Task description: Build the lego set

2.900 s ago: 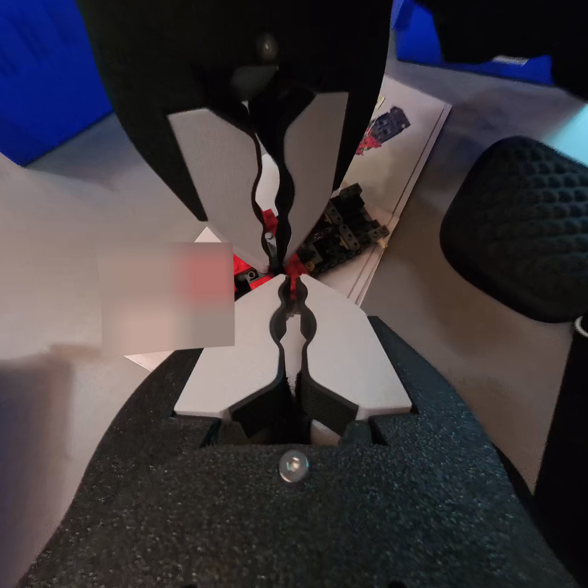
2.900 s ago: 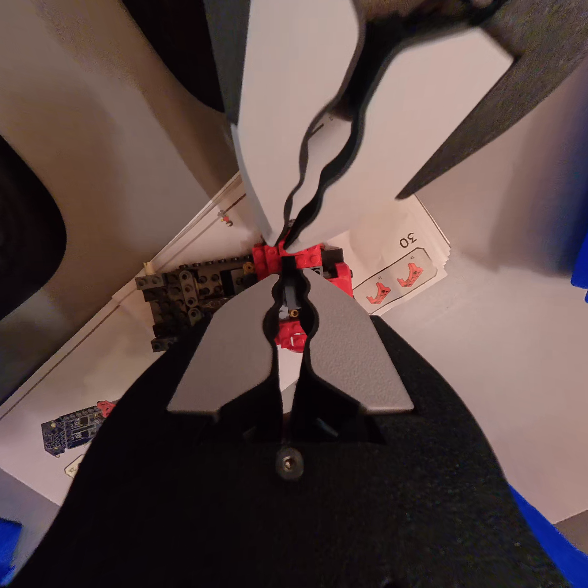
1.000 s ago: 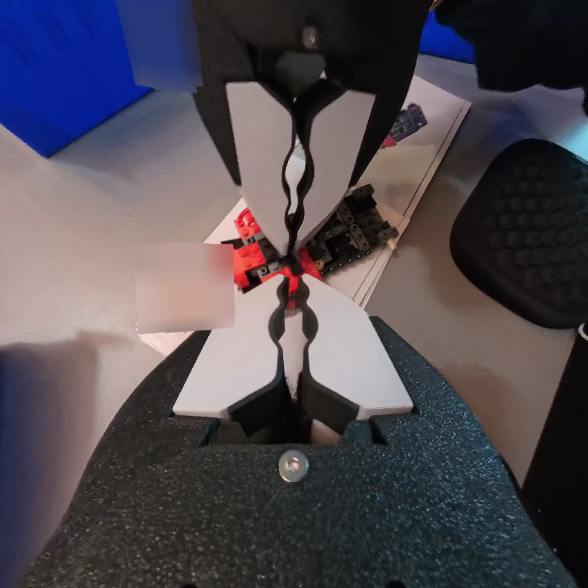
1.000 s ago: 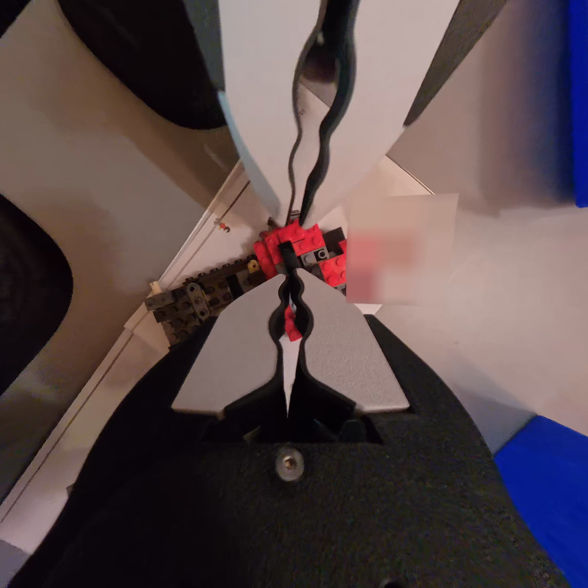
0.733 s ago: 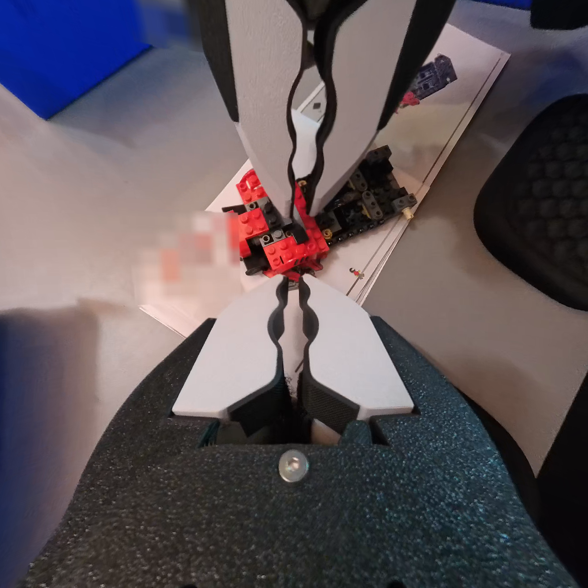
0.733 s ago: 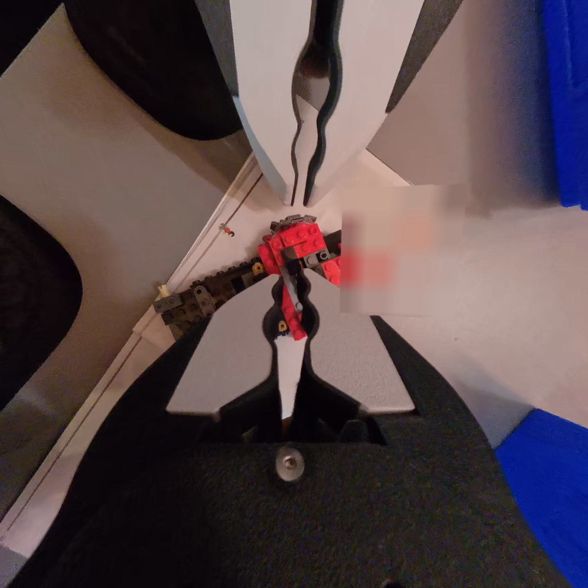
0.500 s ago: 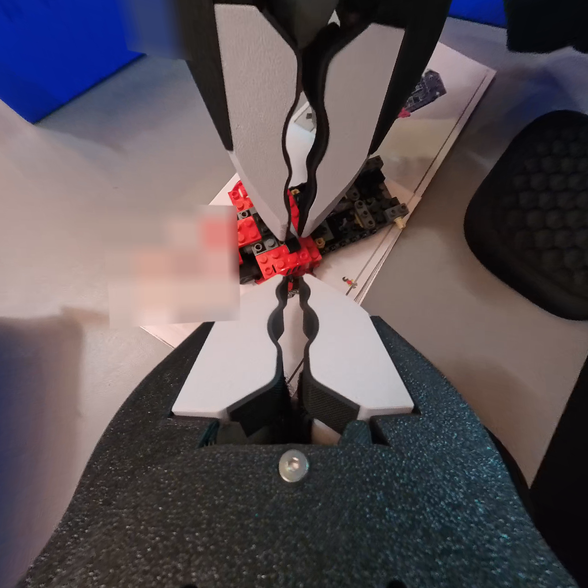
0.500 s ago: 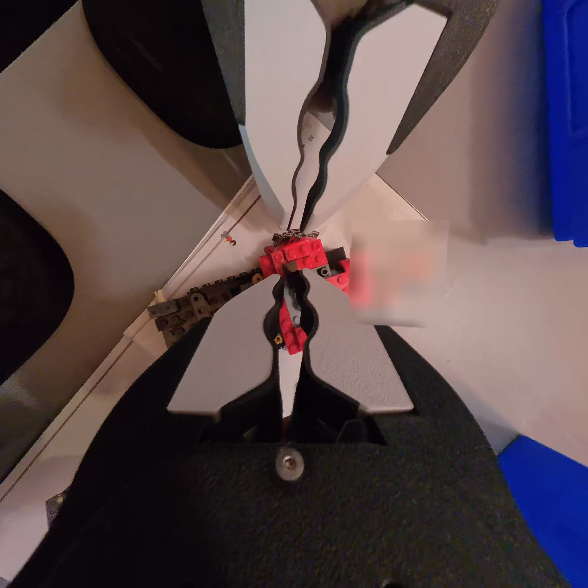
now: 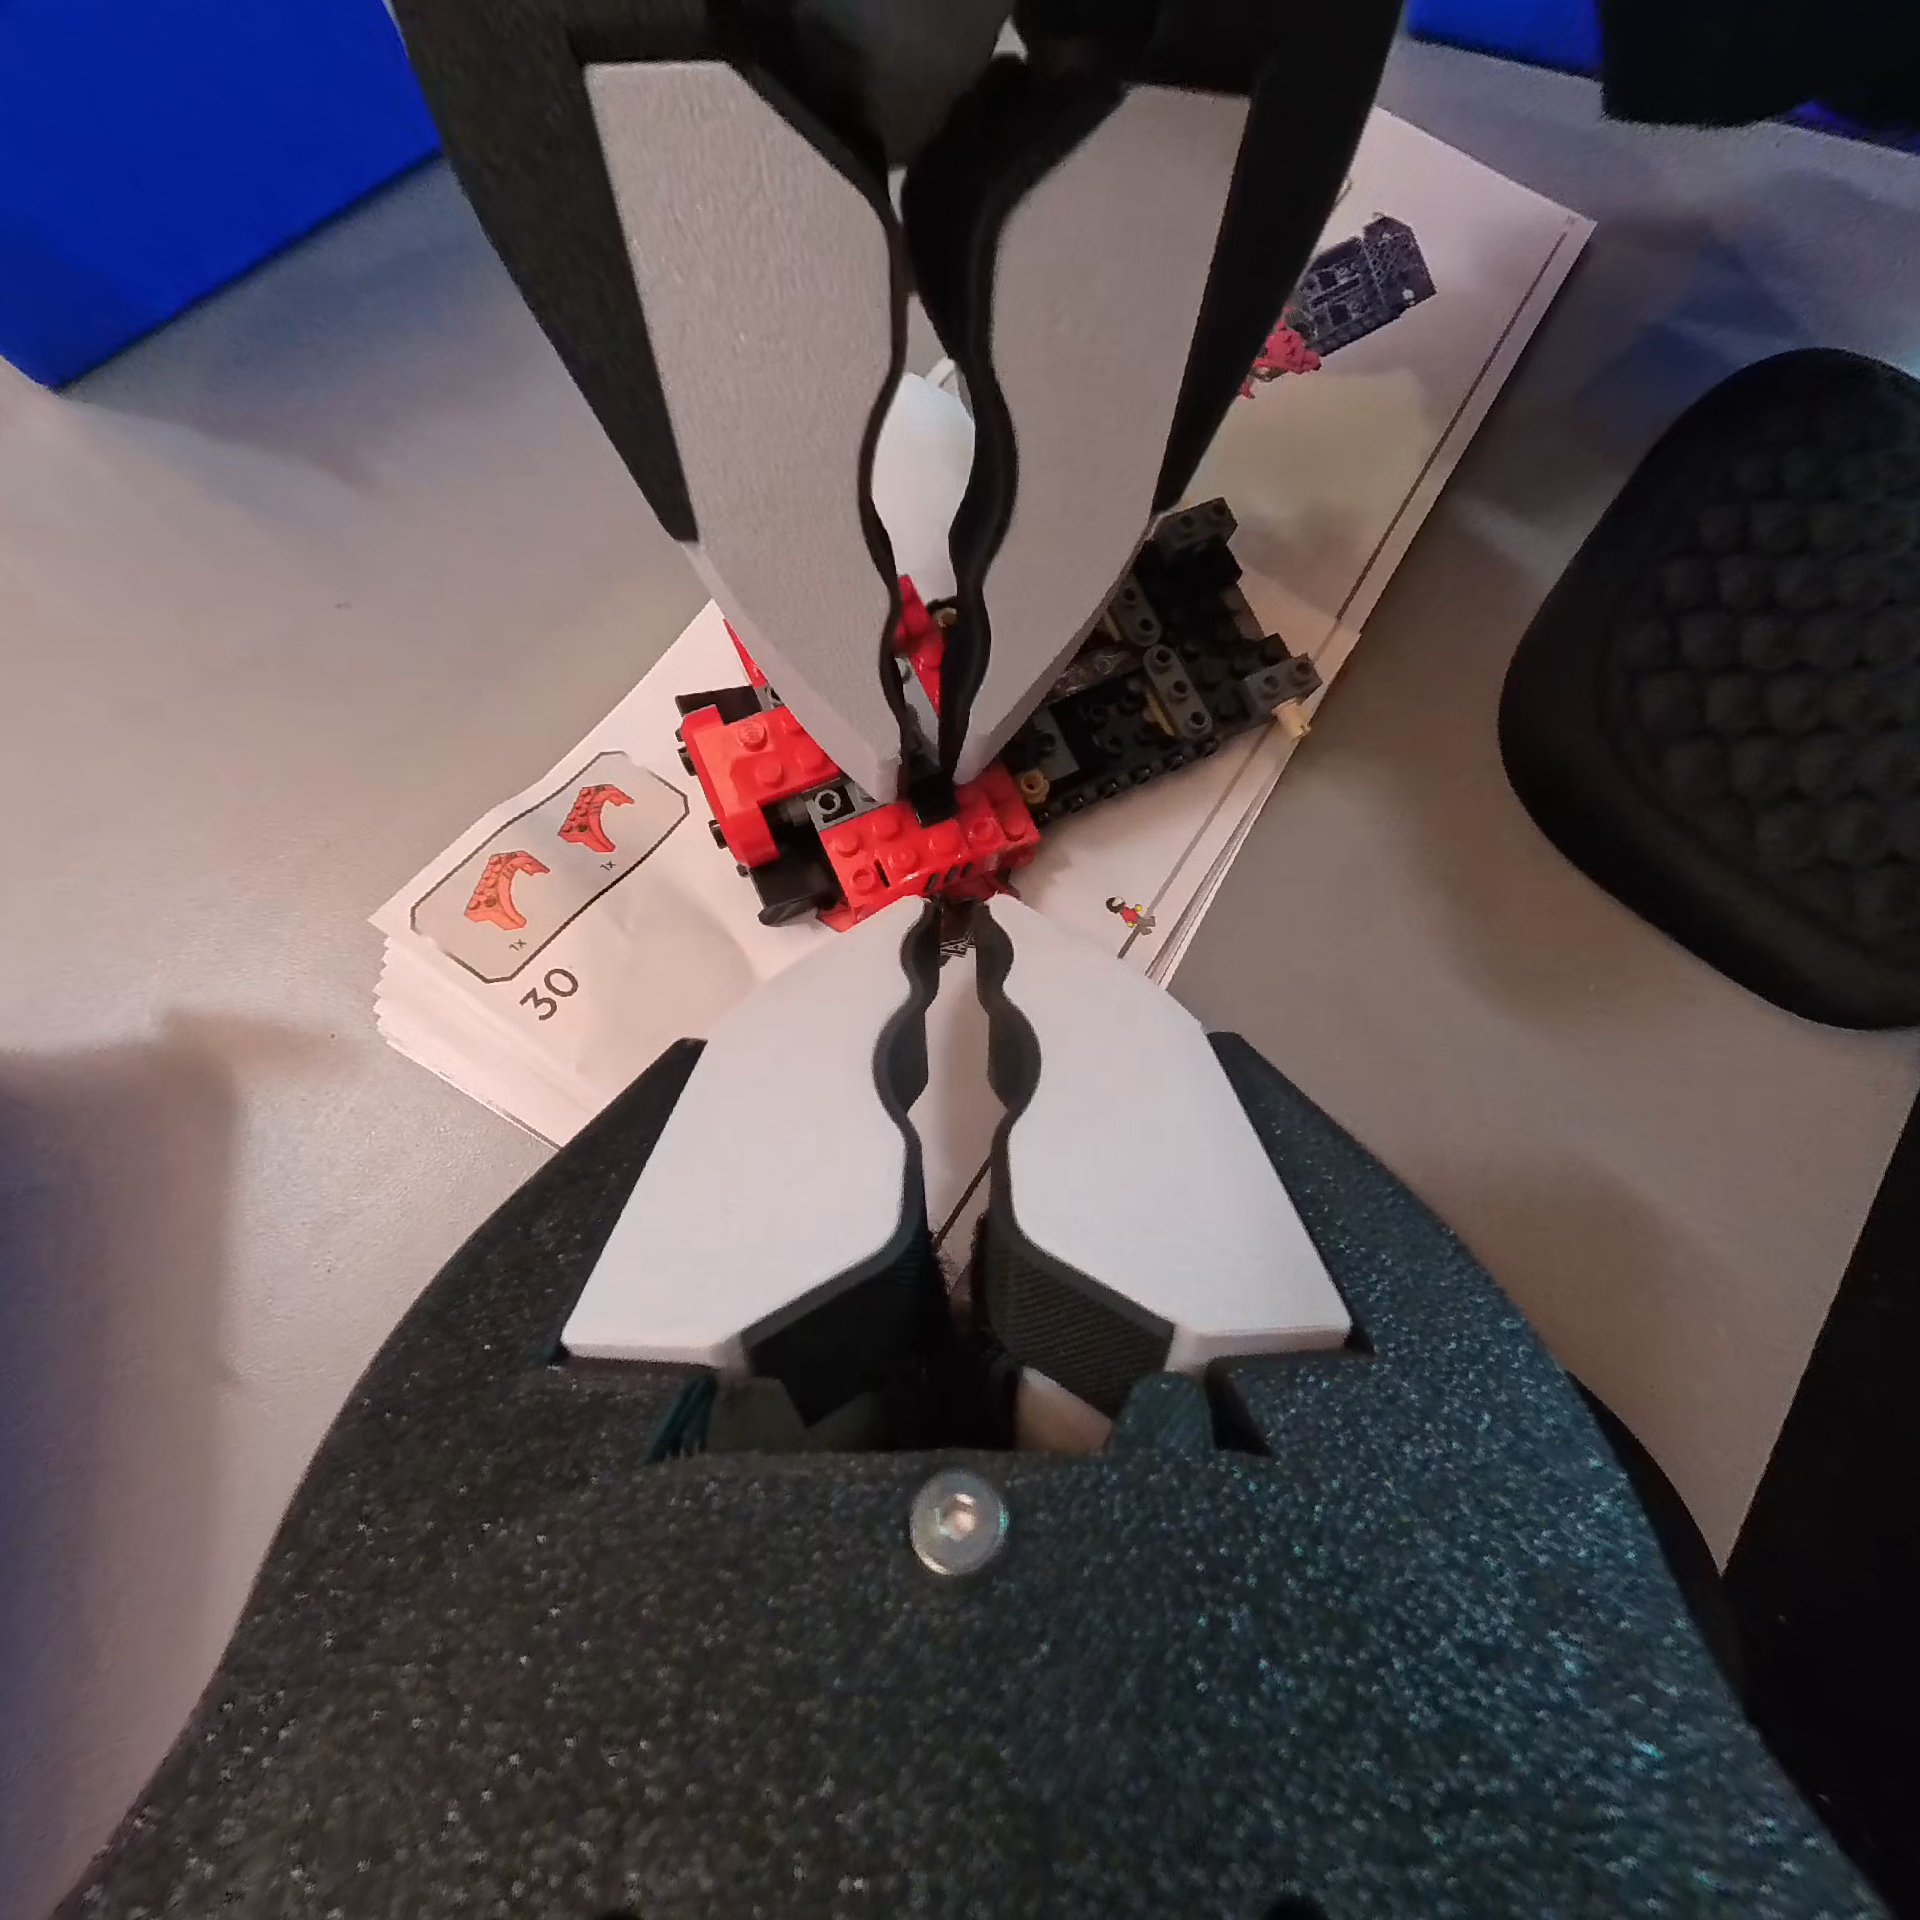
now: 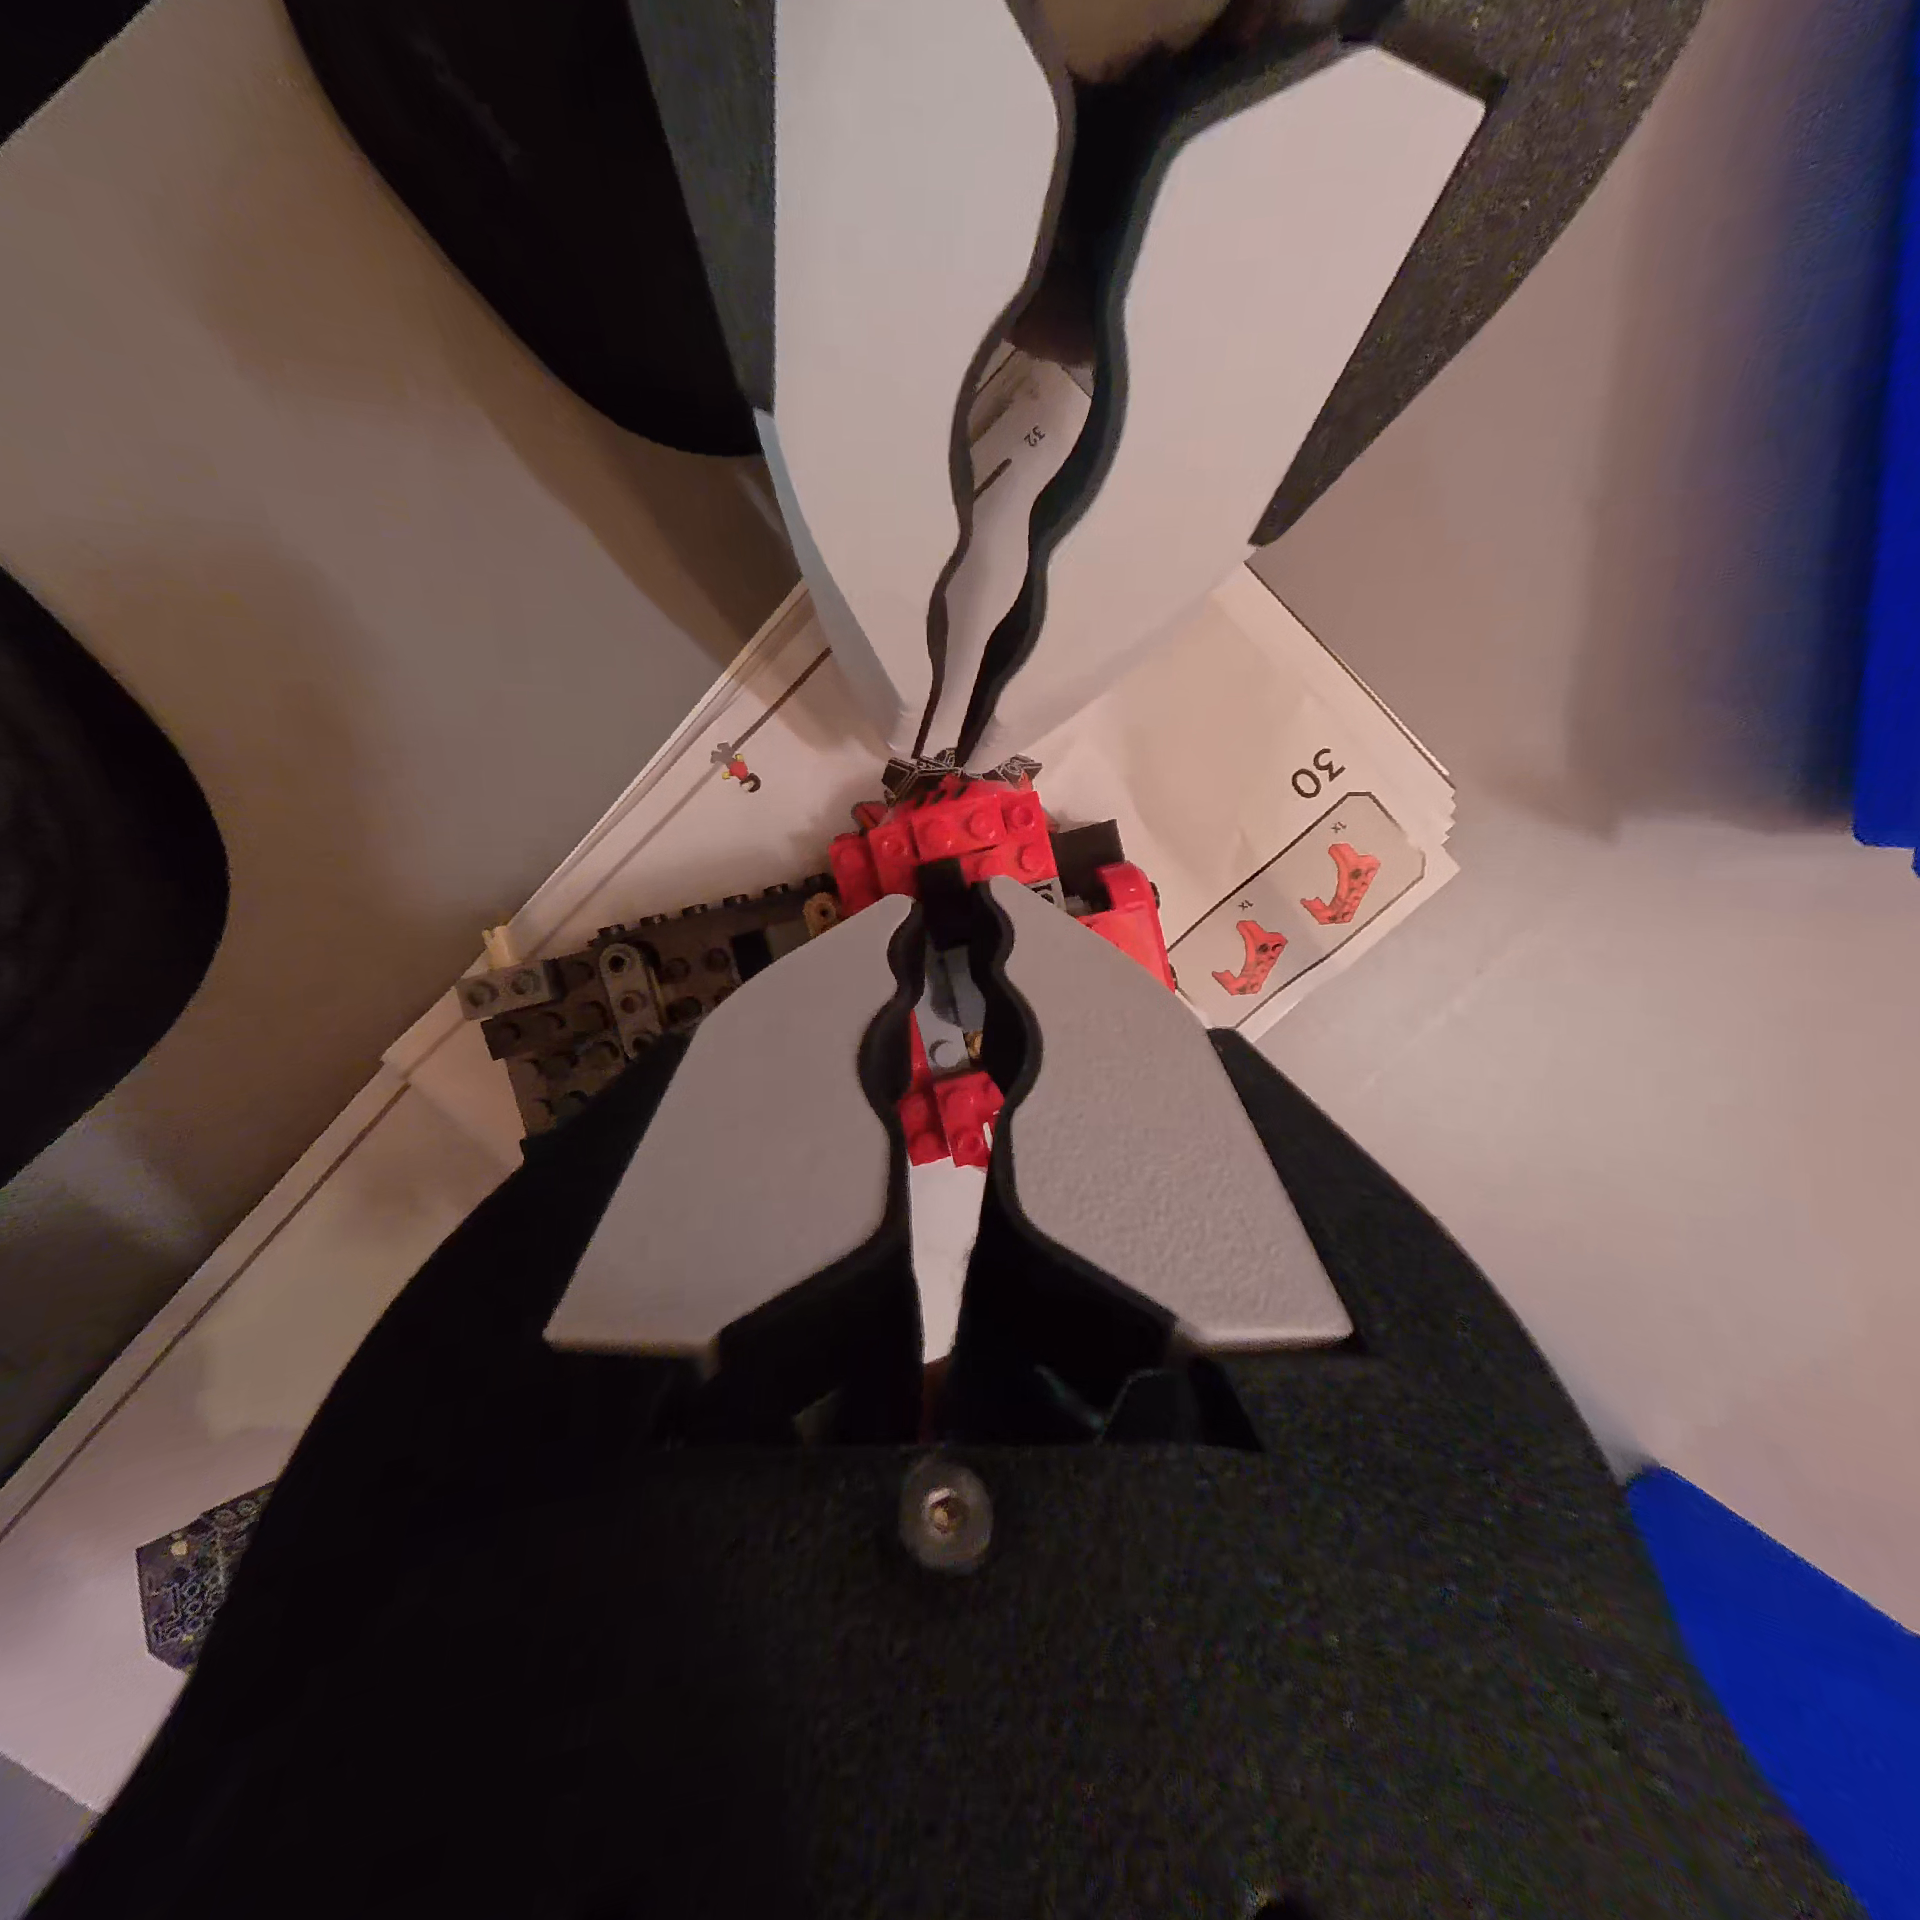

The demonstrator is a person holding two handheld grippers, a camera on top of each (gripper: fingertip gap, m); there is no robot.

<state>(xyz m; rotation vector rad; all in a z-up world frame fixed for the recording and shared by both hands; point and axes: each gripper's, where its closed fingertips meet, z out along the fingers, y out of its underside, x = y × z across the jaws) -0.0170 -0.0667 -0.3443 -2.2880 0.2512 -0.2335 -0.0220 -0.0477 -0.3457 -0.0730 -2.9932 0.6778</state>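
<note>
The red and black lego model (image 9: 914, 842) sits on the instruction booklet (image 9: 582, 935) on the surface (image 9: 260, 644). The left tool (image 9: 951, 914) grips the model's near red end; the right tool (image 10: 951, 899), opposite, is clenched on a small black piece (image 10: 943, 883) on top.

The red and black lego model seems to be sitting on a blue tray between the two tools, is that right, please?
Not quite: the red and black lego model sits on an open white instruction booklet, not a blue tray. The left wrist view shows this. It does lie between the left tool and the right tool.
</note>
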